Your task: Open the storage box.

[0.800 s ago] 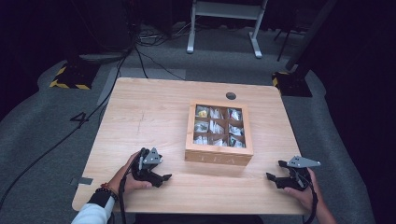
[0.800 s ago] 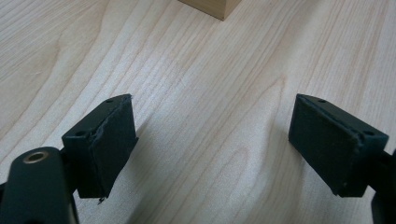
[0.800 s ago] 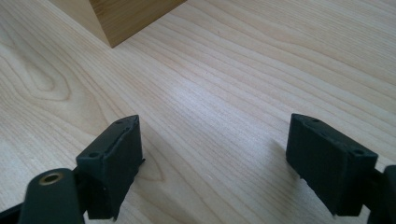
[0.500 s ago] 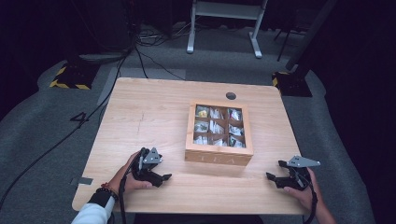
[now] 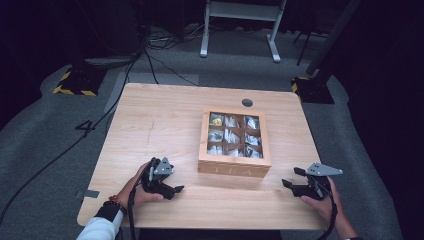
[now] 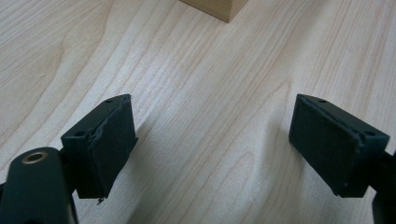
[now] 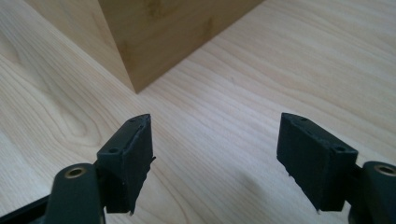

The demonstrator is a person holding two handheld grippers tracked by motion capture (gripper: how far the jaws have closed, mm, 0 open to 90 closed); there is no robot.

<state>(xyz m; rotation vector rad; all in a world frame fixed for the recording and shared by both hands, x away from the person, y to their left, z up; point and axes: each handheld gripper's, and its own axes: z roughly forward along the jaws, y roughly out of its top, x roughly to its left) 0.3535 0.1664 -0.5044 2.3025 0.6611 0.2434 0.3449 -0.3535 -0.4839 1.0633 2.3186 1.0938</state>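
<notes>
High view: tea box (image 5: 234, 142) at table (image 5: 150, 120) centre; left gripper (image 5: 170, 186) and right gripper (image 5: 292, 177) rest released, empty, lower frame. Careless reach might shove the box askew.

Pale, wavy wood grain across the table (image 5: 160, 115). Honey-tan wooden box (image 5: 234, 166), packets (image 5: 231, 135) inside silver, white and a touch of yellow. Matte black left gripper (image 5: 176, 189) and right gripper (image 5: 288, 179), grey plate on each. White sleeve (image 5: 100, 229), red-beaded bracelet (image 5: 116, 201). Grey carpet (image 5: 45, 135), yellow-and-black striped stand feet (image 5: 75, 85).
</notes>
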